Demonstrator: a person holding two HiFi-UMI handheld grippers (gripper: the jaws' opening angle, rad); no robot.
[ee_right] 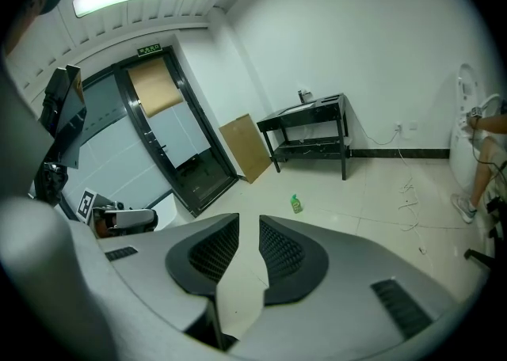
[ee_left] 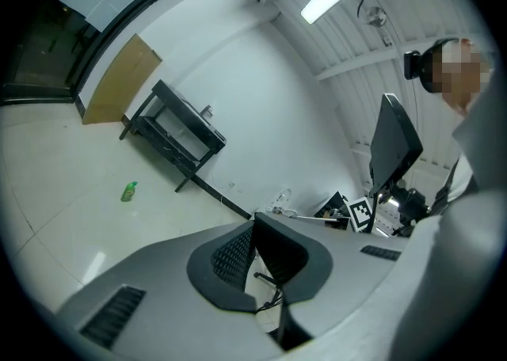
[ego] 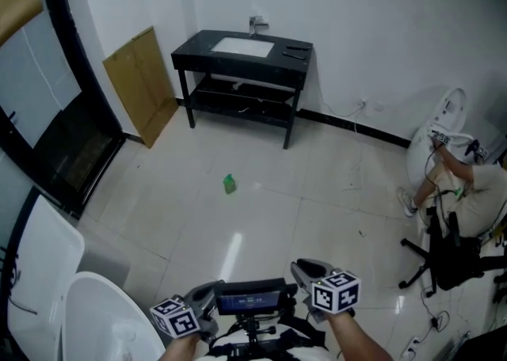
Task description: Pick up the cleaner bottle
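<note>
The cleaner bottle (ego: 229,184) is small and green and stands alone on the pale tiled floor, well ahead of both grippers. It shows at the far left of the left gripper view (ee_left: 128,191) and just above the jaws in the right gripper view (ee_right: 295,203). My left gripper (ego: 204,294) is held low near my body, its tips (ee_left: 255,221) touching and empty. Beside it, my right gripper (ego: 305,270) has a narrow gap between its pads (ee_right: 249,221) and holds nothing.
A black sink table (ego: 242,55) stands against the far wall, with a cardboard panel (ego: 142,82) leaning to its left. Glass doors (ego: 55,138) line the left side. A white fixture (ego: 95,320) sits near left. A seated person (ego: 467,185), a black chair (ego: 447,252) and floor cables lie at the right.
</note>
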